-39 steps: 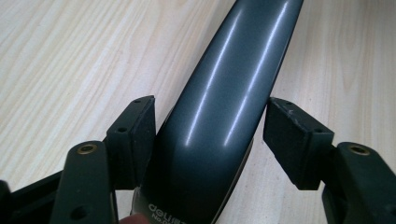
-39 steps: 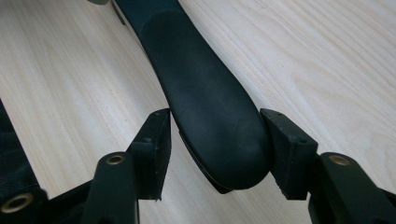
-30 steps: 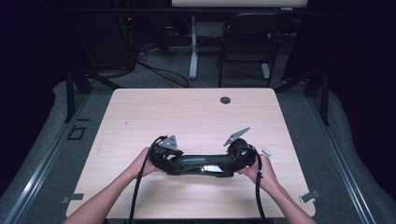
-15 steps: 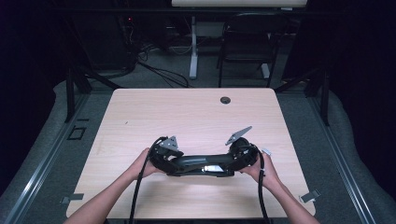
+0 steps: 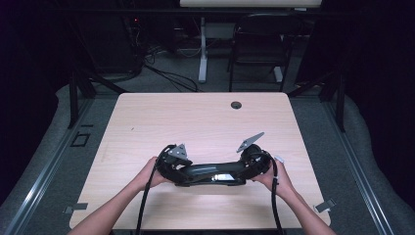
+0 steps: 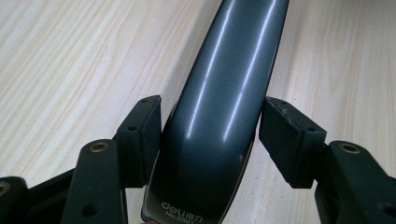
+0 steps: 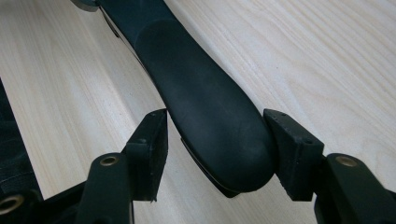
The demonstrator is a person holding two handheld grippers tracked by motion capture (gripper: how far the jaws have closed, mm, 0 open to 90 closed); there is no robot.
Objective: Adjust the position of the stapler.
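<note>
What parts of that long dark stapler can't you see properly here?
- Stapler, high view: both ends hidden by the left gripper and right gripper.
- Left gripper view: far end cut off by the top edge; underside faces the table.
- Right gripper view: far end cut off at the top.

A glossy dark grey stapler [image 6: 219, 107] is running from the bottom centre of the frame up to the top edge, leaning slightly right and catching two streaks of light. The hand-held gripper [image 6: 210, 140] is clasping its near end, one black pad [image 6: 140, 135] pressing on each flank. White "deli" lettering is showing at the bottom. The pale wood-grain table [image 6: 70, 56] is lying behind.
</note>
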